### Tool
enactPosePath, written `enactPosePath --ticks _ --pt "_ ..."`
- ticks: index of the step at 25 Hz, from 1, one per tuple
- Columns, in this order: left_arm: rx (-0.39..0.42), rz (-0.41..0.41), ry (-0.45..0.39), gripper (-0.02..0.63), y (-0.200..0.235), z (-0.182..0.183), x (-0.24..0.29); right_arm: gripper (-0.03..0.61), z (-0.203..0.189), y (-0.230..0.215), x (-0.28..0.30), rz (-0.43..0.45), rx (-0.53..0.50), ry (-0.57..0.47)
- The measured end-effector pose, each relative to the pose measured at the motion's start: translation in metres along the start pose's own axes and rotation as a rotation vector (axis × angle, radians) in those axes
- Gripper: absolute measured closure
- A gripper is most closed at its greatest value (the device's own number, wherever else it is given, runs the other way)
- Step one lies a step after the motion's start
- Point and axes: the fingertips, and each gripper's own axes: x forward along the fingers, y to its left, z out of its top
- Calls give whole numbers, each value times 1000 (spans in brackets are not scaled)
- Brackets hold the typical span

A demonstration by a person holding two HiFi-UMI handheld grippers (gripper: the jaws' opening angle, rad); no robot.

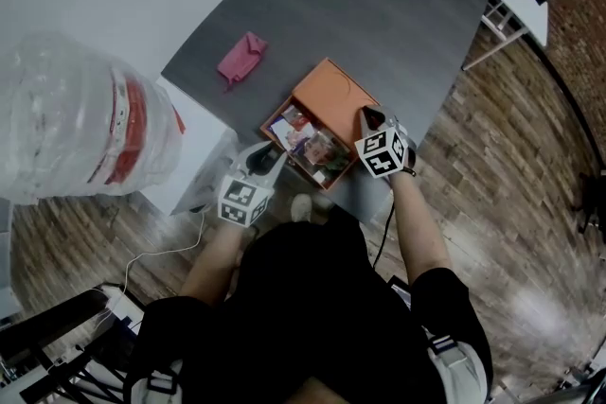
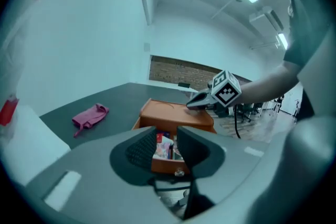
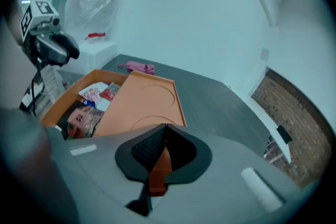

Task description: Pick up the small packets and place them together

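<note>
While my left gripper [image 2: 167, 140] hangs at the orange box's [image 3: 62, 103] 7 o'clock, jaws partly apart and empty, my right gripper [image 3: 160, 147] at 4 o'clock has its jaws clamped on the orange lid [image 3: 142, 105]. The small packets [image 1: 312, 145] lie in the box's uncovered half. At 10 o'clock, a pink cloth [image 1: 241, 59] lies on the bench [image 1: 379, 5].

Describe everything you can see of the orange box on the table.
The orange box is shallow and rectangular, seemingly wood or card. Its lid, marked with two circular grooves, covers the far part; the open near part shows small packets. It rests at the near edge of the dark table. The right gripper is shut on the lid's edge.
</note>
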Motion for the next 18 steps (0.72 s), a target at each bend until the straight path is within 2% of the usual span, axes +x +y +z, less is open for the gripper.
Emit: enactPosePath --ticks 4,8,10,13,15,18 --pt "40 -16 -60 498 0 28 -1 575 13 -15 -33 -21 202 -193" --pt "77 -21 -85 505 2 41 5 575 23 -17 -75 -75 244 -326" --pt "80 -29 -81 508 2 43 10 575 24 -16 -96 -90 298 -372" --pt "67 -53 -54 508 -2 38 19 575 16 -16 -118 -101 396 -415" --pt "74 -67 -6 508 -1 30 27 575 13 -14 -125 -100 423 -424" --pt "153 -86 110 507 -1 16 43 575 14 -7 -135 -90 430 -431"
